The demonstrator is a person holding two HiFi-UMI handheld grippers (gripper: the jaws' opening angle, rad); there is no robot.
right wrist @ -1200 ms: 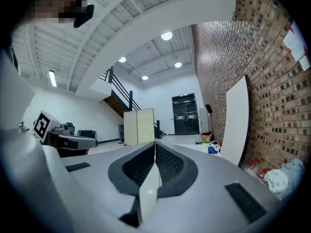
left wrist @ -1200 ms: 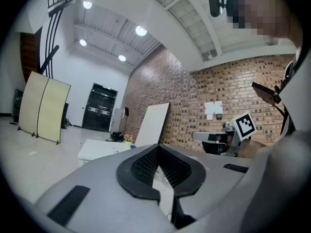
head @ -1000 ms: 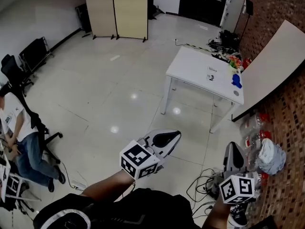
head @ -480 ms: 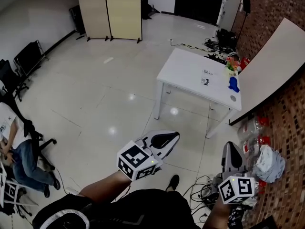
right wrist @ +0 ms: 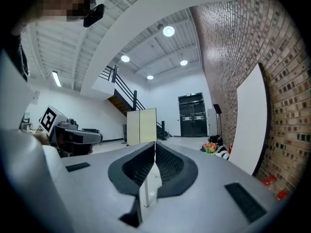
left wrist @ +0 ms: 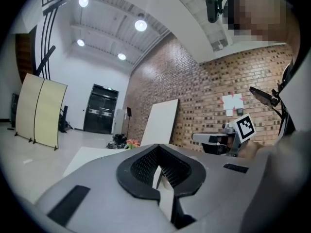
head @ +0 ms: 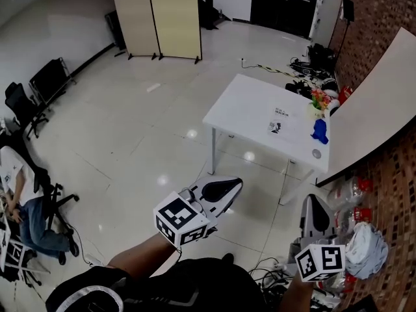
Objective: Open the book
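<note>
head view, change: worktop (head: 247, 106) sits nearer and more central than a second ago, so the person is walking up to it with left tool (head: 225, 188) and right tool (head: 314, 212) carried ahead.
head view, book: flat printed item (head: 276, 127) on the worktop is probably the book, too small to be sure, well apart from both tools.
left gripper view, left tool (left wrist: 158, 168): jaws together, nothing between.
right gripper view, right tool (right wrist: 154, 145): jaws together, empty.
task: approach only, opening not begun.
</note>
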